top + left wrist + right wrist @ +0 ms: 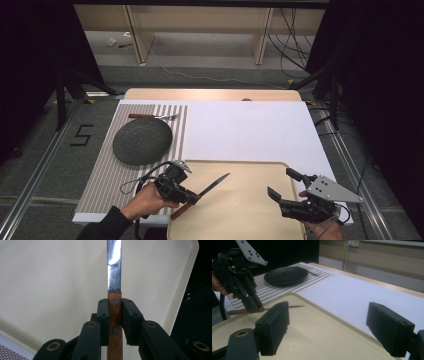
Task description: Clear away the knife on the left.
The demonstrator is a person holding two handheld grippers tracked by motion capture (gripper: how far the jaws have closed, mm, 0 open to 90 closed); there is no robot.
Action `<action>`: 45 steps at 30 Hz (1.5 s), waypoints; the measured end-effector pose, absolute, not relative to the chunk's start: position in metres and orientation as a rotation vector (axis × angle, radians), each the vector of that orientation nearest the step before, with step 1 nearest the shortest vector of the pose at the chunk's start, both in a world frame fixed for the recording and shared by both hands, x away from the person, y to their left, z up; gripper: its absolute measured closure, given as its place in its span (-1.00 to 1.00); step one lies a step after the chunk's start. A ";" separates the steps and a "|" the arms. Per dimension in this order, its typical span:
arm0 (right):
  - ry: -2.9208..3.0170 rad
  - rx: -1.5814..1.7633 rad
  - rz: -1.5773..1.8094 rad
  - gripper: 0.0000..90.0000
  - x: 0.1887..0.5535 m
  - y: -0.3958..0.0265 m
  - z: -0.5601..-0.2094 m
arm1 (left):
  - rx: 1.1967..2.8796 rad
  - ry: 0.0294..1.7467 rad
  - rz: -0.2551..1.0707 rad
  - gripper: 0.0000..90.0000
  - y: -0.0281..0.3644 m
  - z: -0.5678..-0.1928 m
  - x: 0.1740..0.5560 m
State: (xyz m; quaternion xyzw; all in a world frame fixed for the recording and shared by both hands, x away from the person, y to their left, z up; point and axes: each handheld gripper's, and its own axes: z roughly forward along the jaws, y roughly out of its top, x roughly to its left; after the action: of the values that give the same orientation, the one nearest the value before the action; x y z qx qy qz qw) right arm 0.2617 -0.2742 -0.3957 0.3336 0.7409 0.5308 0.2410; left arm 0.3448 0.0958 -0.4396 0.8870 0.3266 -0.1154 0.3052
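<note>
My left gripper [195, 198] is shut on the brown wooden handle of a knife [215, 181]. The steel blade points up and to the right over the left part of a beige tray [240, 215]. In the left gripper view both pads clamp the riveted handle, and the blade of the knife [114, 270] runs straight ahead above the tray [50, 290]. My right gripper [281, 182] hovers open over the tray's right side with nothing between its jaws. In the right gripper view the left gripper [253, 306] holds the knife [294, 306] low over the tray [324, 332].
A dark round plate [142, 141] rests on a striped placemat [105, 170] at the left. A fork [152, 116] lies just beyond the plate. A white mat [245, 132] covers the table's middle and right. The floor drops away on both sides.
</note>
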 end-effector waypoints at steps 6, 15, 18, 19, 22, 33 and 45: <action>2.027 0.913 1.453 -0.56 0.261 -0.274 -0.396 | 2.373 0.865 -0.309 0.71 0.089 -0.445 0.343; 2.027 0.911 1.453 -0.56 0.261 -0.274 -0.396 | 2.376 0.881 -0.316 0.71 0.083 -0.453 0.340; 2.027 0.908 1.453 -0.56 0.261 -0.274 -0.396 | 2.389 0.877 -0.316 0.71 0.082 -0.454 0.339; 2.027 0.909 1.454 -0.56 0.261 -0.274 -0.395 | 2.397 0.874 -0.319 0.71 0.082 -0.455 0.339; 2.026 0.909 1.454 -0.56 0.261 -0.274 -0.395 | 2.402 0.884 -0.318 0.71 0.081 -0.458 0.339; 2.025 0.910 1.455 -0.56 0.261 -0.274 -0.395 | 2.449 0.899 -0.322 0.71 0.074 -0.467 0.334; 2.024 0.909 1.456 -0.56 0.261 -0.274 -0.395 | 2.421 0.866 -0.325 0.42 0.073 -0.465 0.332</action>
State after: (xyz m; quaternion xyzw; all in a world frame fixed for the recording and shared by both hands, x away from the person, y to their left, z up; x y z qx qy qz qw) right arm 0.2613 -0.2744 -0.3954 0.3324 0.7401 0.5324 0.2416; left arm 0.3318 0.0731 -0.4652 0.8991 0.3217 -0.1208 0.2712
